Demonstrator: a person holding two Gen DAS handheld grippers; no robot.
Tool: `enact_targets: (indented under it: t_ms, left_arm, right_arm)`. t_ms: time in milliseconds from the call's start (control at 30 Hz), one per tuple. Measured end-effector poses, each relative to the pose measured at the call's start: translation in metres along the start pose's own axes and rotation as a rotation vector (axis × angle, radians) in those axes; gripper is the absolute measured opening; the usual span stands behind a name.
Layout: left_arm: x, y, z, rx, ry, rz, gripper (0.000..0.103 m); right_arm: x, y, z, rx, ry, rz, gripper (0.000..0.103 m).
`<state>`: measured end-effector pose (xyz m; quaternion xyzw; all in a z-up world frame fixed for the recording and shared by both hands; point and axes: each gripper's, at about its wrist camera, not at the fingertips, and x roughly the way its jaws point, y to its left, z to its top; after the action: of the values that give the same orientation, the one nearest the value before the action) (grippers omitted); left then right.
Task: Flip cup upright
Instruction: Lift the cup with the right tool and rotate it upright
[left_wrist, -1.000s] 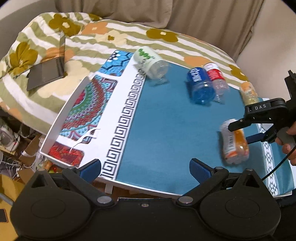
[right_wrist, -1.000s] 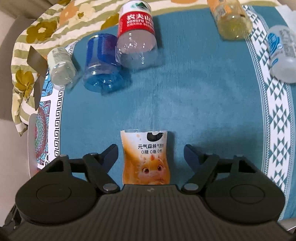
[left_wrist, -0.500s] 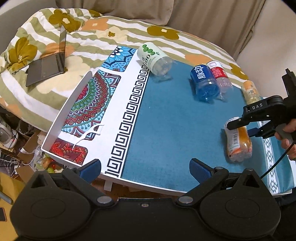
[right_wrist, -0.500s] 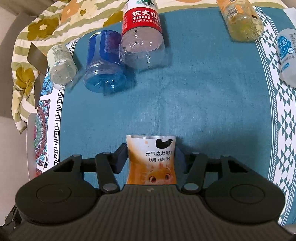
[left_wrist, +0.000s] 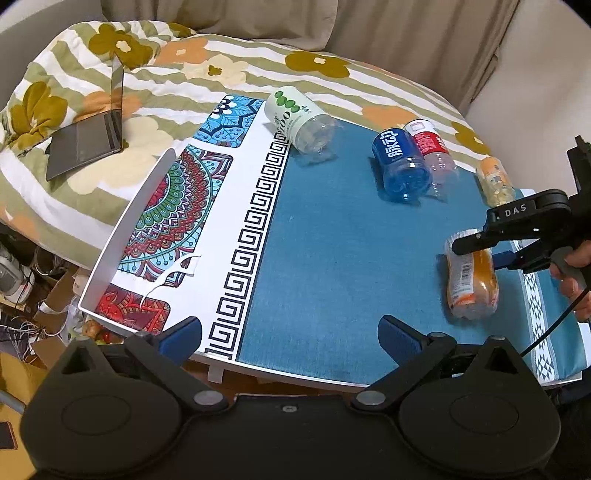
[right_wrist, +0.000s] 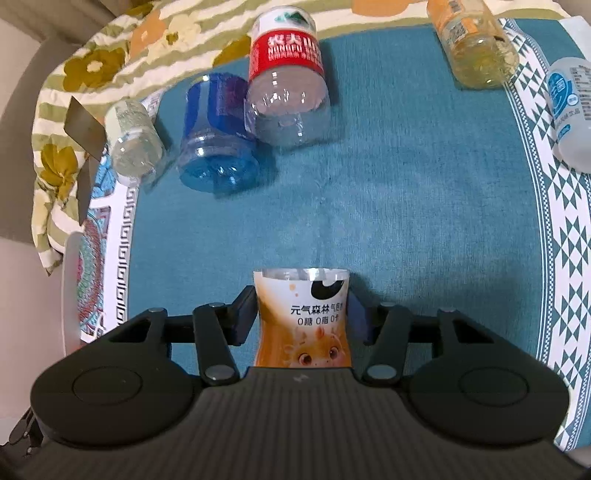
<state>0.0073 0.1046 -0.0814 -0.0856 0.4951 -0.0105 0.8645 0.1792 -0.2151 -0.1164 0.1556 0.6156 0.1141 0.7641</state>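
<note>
We see the right gripper (right_wrist: 302, 317) closed on the orange-labelled cut plastic bottle cup (right_wrist: 303, 321), its blue pads pressed against both sides of the waist; the cup lies on its side on the teal tablecloth (right_wrist: 406, 192), open cut end pointing away, at the near right of the table. Our left gripper (left_wrist: 290, 338) hangs spread wide over the near table edge, gripping nothing. Farther off lie a blue plastic cup (right_wrist: 216, 136) touching a red-labelled clear cup (right_wrist: 286, 77), a green-dotted white-labelled clear cup (left_wrist: 299, 120) to the far left, and a yellow-orange cup (right_wrist: 474, 40) at the far right. A grey laptop (left_wrist: 90, 133) rests on the flowered quilt (left_wrist: 207, 62).
</note>
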Motion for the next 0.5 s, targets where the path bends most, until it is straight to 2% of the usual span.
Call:
enact_targets:
  t_ms: [167,267,333,500]
  left_arm:
    - [-0.004,-0.004,0.003,0.027,-0.006,-0.002,0.103]
    - [-0.004,-0.007,0.005,0.048,-0.015,-0.002,0.103]
    - [-0.002,-0.009,0.005,0.061,-0.014,-0.001,0.103]
    - [0.003,-0.012,0.005,0.089,-0.015,-0.002,0.103]
  right_arm:
    - [-0.021,-0.001,-0.004,0.037,-0.077,0.054,0.067]
    - [-0.038,0.003,-0.012,0.043,-0.184,0.067,0.067]
    - [-0.046,0.009,-0.022,0.016,-0.280,0.041,0.067]
    - [-0.050,0.029,-0.052,-0.132,-0.505,-0.091,0.067]
